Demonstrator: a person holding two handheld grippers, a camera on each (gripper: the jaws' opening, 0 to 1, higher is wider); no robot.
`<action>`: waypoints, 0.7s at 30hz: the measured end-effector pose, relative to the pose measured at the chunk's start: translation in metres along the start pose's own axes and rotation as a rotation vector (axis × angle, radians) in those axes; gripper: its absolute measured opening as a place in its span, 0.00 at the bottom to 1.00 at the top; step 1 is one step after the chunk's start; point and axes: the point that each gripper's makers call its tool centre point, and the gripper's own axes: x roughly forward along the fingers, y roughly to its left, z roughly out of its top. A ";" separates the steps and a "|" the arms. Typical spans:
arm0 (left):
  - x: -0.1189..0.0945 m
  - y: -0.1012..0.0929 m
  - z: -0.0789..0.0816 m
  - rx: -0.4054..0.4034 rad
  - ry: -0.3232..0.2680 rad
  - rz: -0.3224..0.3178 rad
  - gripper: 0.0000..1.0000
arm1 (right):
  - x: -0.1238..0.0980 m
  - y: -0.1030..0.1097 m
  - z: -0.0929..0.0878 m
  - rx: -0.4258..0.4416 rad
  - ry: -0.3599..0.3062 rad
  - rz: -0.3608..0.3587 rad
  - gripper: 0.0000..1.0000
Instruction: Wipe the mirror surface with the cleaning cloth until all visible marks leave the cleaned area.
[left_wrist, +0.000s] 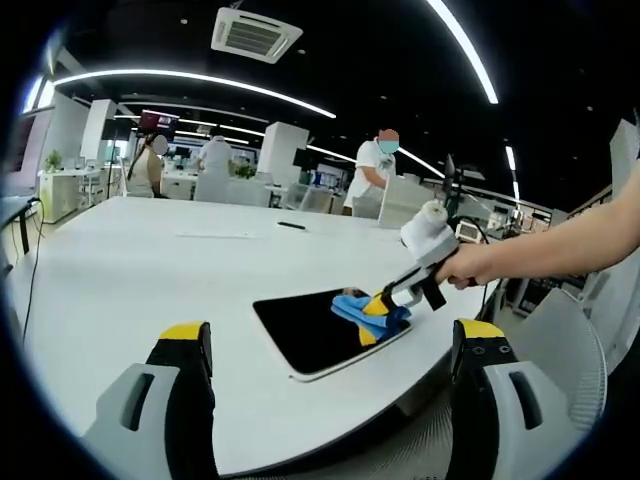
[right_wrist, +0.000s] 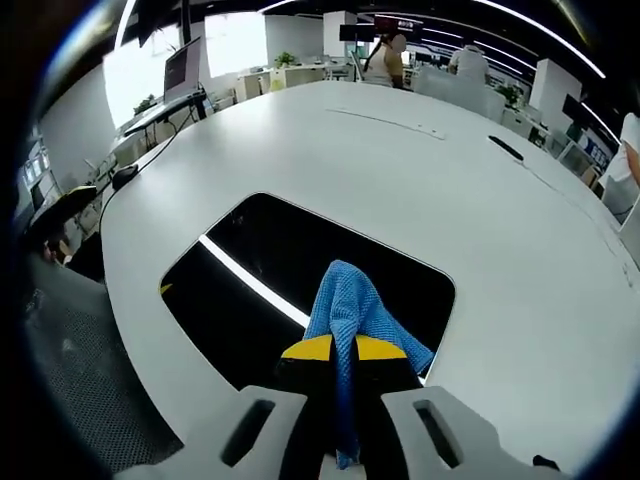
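The blue cloth (right_wrist: 352, 310) should be kept flat on the mirror (right_wrist: 260, 260) and drawn in overlapping passes across the glass; marks are hard to make out in these views, possibly faint ones remain. The cloth is pinched between the closed jaws of the right gripper (right_wrist: 345, 350), pressed on the mirror's near edge. The left gripper (left_wrist: 330, 345) is held wide apart, empty, well short of the mirror on the white table (left_wrist: 150, 260).

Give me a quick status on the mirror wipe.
Right gripper shut on blue cloth, pressing it on the mirror. Left gripper open, off the mirror. Table around it bare nearby.
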 end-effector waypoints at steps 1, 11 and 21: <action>0.000 0.000 0.000 0.000 0.000 0.000 0.99 | -0.001 0.001 -0.001 -0.003 0.000 0.002 0.00; 0.000 0.000 0.000 -0.001 -0.001 0.001 0.99 | -0.011 0.016 -0.010 -0.025 -0.001 0.022 0.00; 0.000 0.000 0.000 -0.001 -0.001 0.001 0.99 | -0.020 0.027 -0.020 -0.043 0.001 0.039 0.00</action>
